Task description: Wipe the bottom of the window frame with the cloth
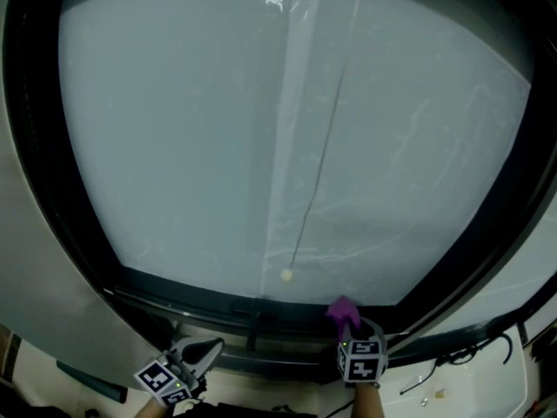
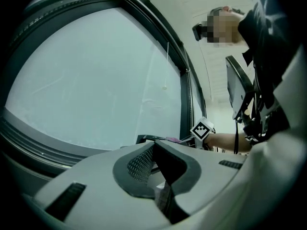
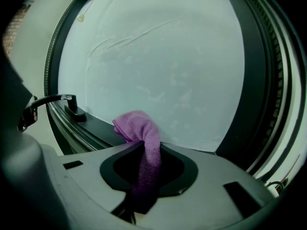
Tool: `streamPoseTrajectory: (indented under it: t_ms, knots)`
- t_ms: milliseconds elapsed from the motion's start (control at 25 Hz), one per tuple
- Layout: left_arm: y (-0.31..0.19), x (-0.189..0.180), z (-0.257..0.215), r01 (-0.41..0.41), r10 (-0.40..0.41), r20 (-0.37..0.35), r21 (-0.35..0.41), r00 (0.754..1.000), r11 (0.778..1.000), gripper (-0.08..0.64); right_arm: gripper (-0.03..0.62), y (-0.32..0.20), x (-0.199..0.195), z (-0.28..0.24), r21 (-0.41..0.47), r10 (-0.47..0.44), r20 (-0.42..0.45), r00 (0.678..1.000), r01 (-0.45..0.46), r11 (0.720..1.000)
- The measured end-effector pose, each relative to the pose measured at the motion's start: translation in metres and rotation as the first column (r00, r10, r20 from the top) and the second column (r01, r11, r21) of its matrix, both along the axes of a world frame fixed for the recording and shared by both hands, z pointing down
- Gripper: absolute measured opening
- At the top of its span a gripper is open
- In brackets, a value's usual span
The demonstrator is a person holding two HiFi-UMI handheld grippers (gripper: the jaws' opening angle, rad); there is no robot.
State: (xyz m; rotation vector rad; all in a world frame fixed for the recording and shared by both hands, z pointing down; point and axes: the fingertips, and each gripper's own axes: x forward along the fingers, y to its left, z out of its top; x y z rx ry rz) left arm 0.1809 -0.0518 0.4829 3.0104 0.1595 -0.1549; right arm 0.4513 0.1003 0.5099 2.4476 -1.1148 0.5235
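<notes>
Two grippers sat low in front of the window, and only the right gripper (image 1: pixel 352 329) carried anything. Its jaws were clamped on a purple cloth (image 3: pixel 142 131), which ran up between them and bunched into a soft knob beyond the tips. The left gripper (image 2: pixel 153 145) had its jaws pressed together with nothing between them. It hung lower and off to the left, back from the window.

The cloth's free end lay straight ahead of the right jaws, at the foot of the frosted glass (image 1: pixel 218 129), just where the pane met the bottom rail (image 1: pixel 200 299) of the frame. Whether the cloth was pressing on the rail or only hovering at it could not be told from any view.

The dark rail ran sideways across the front of both grippers. Seen from the right gripper, it stretched away to the left toward a black handle (image 3: pixel 69 107) mounted on it. A thin cord (image 1: pixel 318 164) ending in a small bead hung against the glass above.

The right gripper looked the nearer and was the only one equipped, so the wipe would most likely fall to it. That would mean bringing the bunched end down onto the rail and drawing it along the rail's length. The handle looked likely to snag the cloth on a leftward pass.
</notes>
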Motion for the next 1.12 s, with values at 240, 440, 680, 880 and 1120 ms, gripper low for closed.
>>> streamPoseTrajectory:
  t_ms: [240,440,680,880,1120]
  knots:
    - [0.000,0.006,-0.008,0.006,-0.006,-0.022,0.000,1.000,1.000,-0.005,0.086,0.020,0.020,0.001,-0.015,0.044,-0.016,0.999,-0.044,0.999]
    - [-0.010,0.010,-0.016,-0.007,0.009,-0.053,0.024,0.999,1.000,-0.005,0.086,0.040,0.031,0.001,-0.030,0.133,-0.033,0.991,-0.134,0.991]
    - [-0.017,0.019,-0.026,-0.071,0.073,-0.061,0.032,0.995,0.997,-0.005,0.086,0.057,0.043,0.003,-0.042,0.232,-0.040,0.972,-0.234,0.971]
    - [-0.023,0.023,-0.027,-0.099,0.101,-0.067,0.032,0.993,0.995,-0.005,0.086,0.071,0.057,0.003,-0.058,0.296,-0.058,0.954,-0.299,0.953]
    - [-0.022,0.027,-0.022,-0.133,0.134,-0.066,0.021,0.989,0.991,-0.005,0.086,0.089,0.068,0.006,-0.081,0.350,-0.084,0.933,-0.357,0.931]
